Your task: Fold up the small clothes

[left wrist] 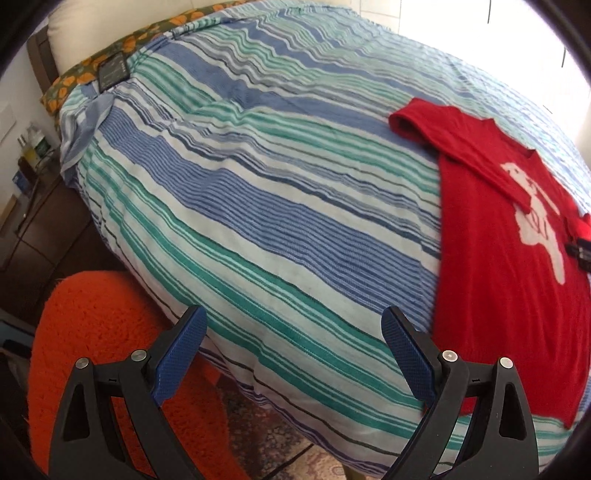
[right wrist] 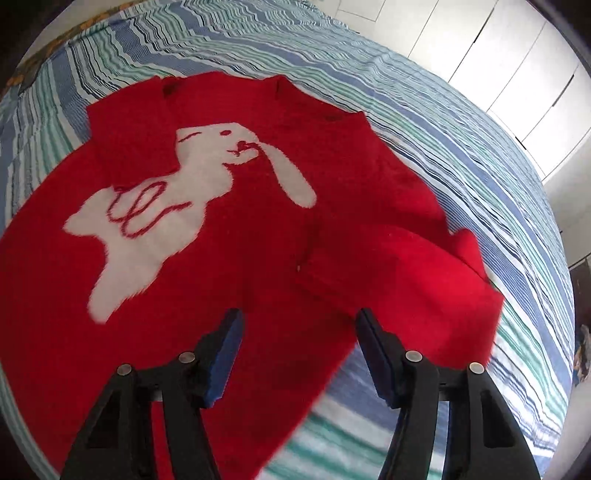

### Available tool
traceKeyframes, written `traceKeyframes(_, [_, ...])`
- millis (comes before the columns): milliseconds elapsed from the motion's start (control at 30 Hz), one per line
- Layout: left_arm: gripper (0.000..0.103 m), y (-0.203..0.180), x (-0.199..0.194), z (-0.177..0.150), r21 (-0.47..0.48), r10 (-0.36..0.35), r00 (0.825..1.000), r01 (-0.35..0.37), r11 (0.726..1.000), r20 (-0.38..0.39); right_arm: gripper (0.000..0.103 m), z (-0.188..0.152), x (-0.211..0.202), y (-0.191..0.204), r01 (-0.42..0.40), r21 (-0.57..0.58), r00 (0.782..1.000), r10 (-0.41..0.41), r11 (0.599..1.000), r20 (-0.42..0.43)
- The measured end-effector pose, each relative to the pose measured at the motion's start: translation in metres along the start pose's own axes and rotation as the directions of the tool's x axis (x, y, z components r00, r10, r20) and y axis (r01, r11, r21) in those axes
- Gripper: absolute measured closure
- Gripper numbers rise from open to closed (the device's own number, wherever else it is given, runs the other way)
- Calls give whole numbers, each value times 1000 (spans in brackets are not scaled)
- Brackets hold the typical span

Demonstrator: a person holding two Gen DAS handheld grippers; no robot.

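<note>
sweater (right wrist: 236, 266) | red, fuzzy, white rabbit on front | flat, face up | both sleeves folded inward | on bed

This is a bedroom in a home. A bed (left wrist: 258, 206) fills most of both views, spread with a cover striped in blue, green and white. At its head lie a pillow (left wrist: 110, 62) with an orange flower print and a plain cream cushion (left wrist: 122, 18) against a dark headboard (left wrist: 40, 59). Beside the bed stands a dark nightstand (left wrist: 33, 218) carrying bottles (left wrist: 35, 144) and small clutter. A fuzzy orange seat (left wrist: 99, 332) sits at the foot, over a patterned rug (left wrist: 266, 435). White wardrobe doors (right wrist: 517, 70) line the far wall.
</note>
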State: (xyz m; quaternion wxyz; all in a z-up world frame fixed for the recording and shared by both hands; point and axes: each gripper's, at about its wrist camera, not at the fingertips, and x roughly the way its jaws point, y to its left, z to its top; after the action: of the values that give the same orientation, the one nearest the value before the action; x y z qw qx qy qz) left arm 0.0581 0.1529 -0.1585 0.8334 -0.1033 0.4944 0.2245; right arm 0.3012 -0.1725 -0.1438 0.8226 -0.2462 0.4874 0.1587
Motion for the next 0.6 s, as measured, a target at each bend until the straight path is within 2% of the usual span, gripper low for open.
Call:
traceKeyframes(67, [7, -1, 3, -2, -4, 6, 1000, -6, 1000, -16, 70, 6, 14, -13, 14, 60, 1000, -15, 998, 24])
traceKeyframes(100, [7, -1, 3, -2, -4, 6, 1000, -7, 1000, -19, 97, 6, 13, -26, 21, 116, 999, -26, 993, 42])
traceKeyframes(133, [7, -1, 3, -1, -5, 4, 1000, -4, 1000, -21, 96, 1, 4, -45, 20, 206, 996, -38, 978, 85])
traceKeyframes(200, [7, -1, 6, 0, -4, -2, 1000, 2, 1000, -27, 96, -22, -22, -94, -1, 399, 984, -70, 917, 164])
traceKeyframes(267, [7, -3, 9, 0, -3, -2, 999, 2, 1000, -41, 96, -66, -52, -152, -16, 573, 974, -117, 819, 196])
traceKeyframes(367, [7, -7, 11, -1, 3, 0, 999, 1, 1000, -53, 96, -142, -81, -224, -2, 738, 967, -185, 675, 172])
traceKeyframes(400, [7, -10, 10, -1, 11, 3, 999, -3, 1000, -50, 96, -162, -84, -238, 9, 767, 969, -197, 642, 153])
traceKeyframes(433, [7, -11, 10, -1, 17, 5, 999, -5, 1000, -48, 96, -189, -87, -257, 33, 805, 970, -213, 592, 117])
traceKeyframes(500, [7, -16, 8, -2, 36, 13, 999, -12, 999, -41, 96, -228, -85, -278, 51, 858, 973, -220, 511, 73])
traceKeyframes(533, [7, -19, 7, -4, 48, 18, 999, -16, 999, -36, 96, -249, -80, -287, 45, 888, 977, -205, 458, 56])
traceKeyframes(600, [7, -22, 4, -6, 66, 25, 999, -23, 998, -26, 96, -272, -72, -292, 29, 919, 983, -178, 394, 45])
